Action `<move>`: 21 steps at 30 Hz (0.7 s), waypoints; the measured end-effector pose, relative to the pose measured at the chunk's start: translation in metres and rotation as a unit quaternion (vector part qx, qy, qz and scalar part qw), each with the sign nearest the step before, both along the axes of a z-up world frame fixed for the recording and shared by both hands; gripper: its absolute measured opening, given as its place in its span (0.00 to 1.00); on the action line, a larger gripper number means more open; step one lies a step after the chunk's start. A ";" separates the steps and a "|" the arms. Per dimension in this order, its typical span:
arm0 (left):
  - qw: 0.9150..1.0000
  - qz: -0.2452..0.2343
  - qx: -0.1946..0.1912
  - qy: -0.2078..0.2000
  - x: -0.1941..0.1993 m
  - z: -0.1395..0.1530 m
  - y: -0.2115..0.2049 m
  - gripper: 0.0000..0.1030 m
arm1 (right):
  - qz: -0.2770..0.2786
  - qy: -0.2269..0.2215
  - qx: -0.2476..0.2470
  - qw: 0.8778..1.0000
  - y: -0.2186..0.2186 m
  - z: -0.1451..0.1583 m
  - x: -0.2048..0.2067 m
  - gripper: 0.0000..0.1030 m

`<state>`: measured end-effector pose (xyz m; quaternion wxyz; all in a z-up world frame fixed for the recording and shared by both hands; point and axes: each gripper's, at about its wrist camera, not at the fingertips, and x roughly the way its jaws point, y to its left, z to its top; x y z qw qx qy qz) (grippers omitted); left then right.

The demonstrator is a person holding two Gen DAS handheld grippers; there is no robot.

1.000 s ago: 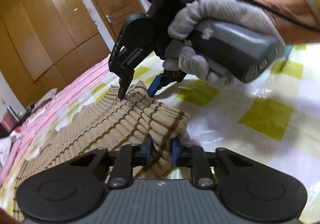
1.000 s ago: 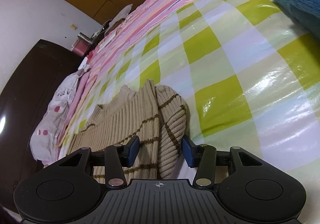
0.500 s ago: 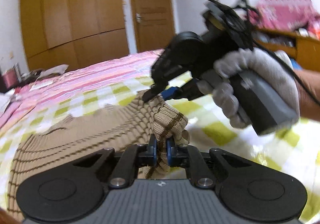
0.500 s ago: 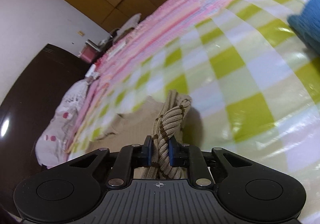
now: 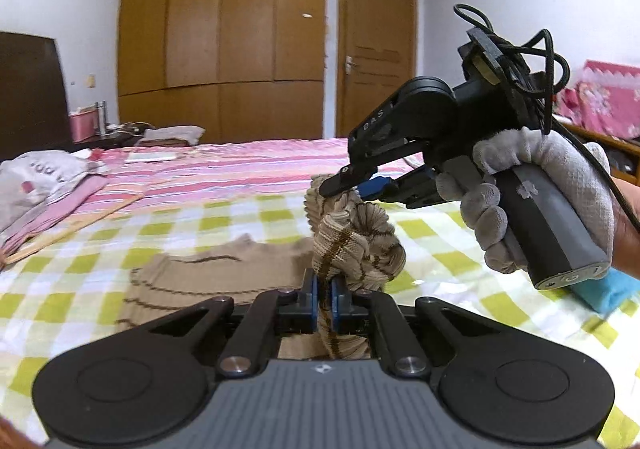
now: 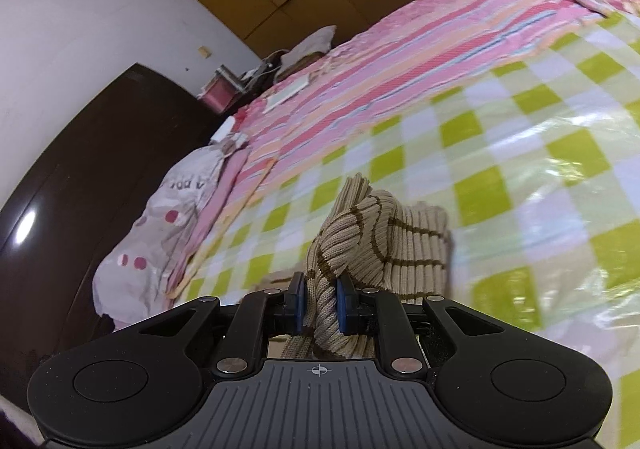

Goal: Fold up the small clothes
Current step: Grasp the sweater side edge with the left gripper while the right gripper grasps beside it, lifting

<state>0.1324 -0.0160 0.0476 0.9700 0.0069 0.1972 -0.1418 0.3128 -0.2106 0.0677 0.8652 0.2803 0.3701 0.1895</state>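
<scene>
A beige ribbed sweater with brown stripes lies on a green-and-white checked sheet. My left gripper is shut on a bunched edge of the sweater and holds it up off the bed. My right gripper is shut on the same sweater a little further along that edge. In the left wrist view the right gripper shows ahead, held by a gloved hand, with the knit hanging between the two grippers.
A pink striped blanket covers the far side of the bed. A grey printed bag and a dark headboard are at the left. A blue garment lies at the right. A wooden wardrobe stands behind.
Both grippers closed on the sweater's edge and lifted it up off the sheet. The rest of the sweater now hangs and trails below the raised edge.
</scene>
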 end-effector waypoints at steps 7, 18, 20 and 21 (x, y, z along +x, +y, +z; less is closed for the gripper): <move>0.999 0.042 -0.026 -0.003 -0.003 -0.001 0.048 0.14 | 0.027 -0.010 -0.013 1.000 0.060 0.010 0.007 0.15; 0.995 0.087 -0.053 0.015 -0.012 -0.024 0.109 0.14 | 0.073 -0.003 -0.049 0.996 0.157 0.000 0.018 0.15; 0.993 0.097 -0.061 0.022 -0.012 -0.029 0.120 0.14 | 0.080 0.001 -0.058 0.995 0.173 -0.006 0.021 0.15; 0.992 0.103 -0.068 0.027 -0.012 -0.033 0.127 0.14 | 0.082 0.003 -0.063 0.995 0.181 -0.009 0.022 0.15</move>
